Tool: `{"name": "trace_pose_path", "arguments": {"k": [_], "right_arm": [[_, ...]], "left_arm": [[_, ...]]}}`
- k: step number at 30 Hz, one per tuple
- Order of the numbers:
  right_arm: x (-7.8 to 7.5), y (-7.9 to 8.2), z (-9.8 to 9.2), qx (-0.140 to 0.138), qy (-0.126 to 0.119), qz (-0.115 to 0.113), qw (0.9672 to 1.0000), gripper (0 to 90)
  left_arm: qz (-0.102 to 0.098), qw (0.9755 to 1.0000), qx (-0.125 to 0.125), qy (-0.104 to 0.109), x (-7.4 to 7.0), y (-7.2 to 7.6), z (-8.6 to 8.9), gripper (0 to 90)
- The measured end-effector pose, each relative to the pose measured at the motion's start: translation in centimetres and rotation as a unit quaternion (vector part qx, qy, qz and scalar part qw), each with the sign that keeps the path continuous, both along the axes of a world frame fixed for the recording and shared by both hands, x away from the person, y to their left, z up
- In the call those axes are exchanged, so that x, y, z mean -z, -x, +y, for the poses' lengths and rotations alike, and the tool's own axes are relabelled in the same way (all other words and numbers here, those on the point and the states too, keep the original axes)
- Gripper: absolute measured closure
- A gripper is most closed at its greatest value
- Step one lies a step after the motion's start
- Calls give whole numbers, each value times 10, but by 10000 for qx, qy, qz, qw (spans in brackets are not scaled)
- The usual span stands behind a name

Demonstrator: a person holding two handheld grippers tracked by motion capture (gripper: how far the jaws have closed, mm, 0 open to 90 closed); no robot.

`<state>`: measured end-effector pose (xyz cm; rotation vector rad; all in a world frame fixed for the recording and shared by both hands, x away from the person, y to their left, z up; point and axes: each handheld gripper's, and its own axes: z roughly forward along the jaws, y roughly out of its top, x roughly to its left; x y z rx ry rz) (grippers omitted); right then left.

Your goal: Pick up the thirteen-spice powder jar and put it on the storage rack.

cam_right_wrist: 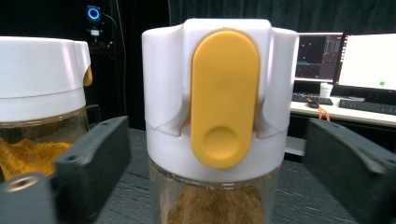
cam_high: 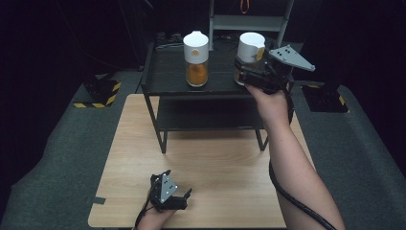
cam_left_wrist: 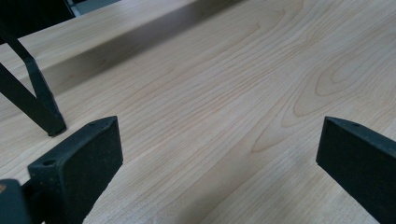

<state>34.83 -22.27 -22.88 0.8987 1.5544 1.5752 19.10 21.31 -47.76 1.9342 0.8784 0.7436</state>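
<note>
Pale wooden table [cam_high: 215,158] carries a black shelf [cam_high: 167,79]; dark room around.

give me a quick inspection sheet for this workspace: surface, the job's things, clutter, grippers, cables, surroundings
surface: light wooden table carrying a black two-tier rack; bare wood under the left gripper.
job's things: two clear spice jars with white lids on the rack's top shelf, the left jar standing free and the right jar between the right gripper's jaws.
clutter: nothing seen.
grippers: right gripper open, pads clear of the right jar on both sides; left gripper open and empty, low over the table.
cables: black cable trailing along the right forearm.
surroundings: grey floor, yellow-black hazard tape, monitors on a desk behind.
</note>
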Motion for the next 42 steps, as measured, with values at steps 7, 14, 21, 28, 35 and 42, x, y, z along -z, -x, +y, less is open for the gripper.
{"name": "trace_pose_path", "arguments": {"k": [7,14,21,28,35,42], "right_arm": [[2,8,-3,-24,36,-111,9999,0],[4,18,-6,-99,-3,-169,9998,0],[10,32,-12,-192,-20,-247,9995,0],[18,48,-17,-259,22,-322,9991,0],[30,67,-22,-254,95,-369,9989,0],[50,84,-30,-305,239,-408,9984,0]], "left_arm": [[-6,10000,-3,-9,0,0,0,5],[-11,10000,-8,-28,0,0,-1,5],[-32,10000,-8,-49,0,1,-2,5],[-18,10000,-28,-35,0,1,-2,5],[-44,10000,-31,-38,1,2,-2,5],[-15,9999,-50,87,1,2,0,5]]}}
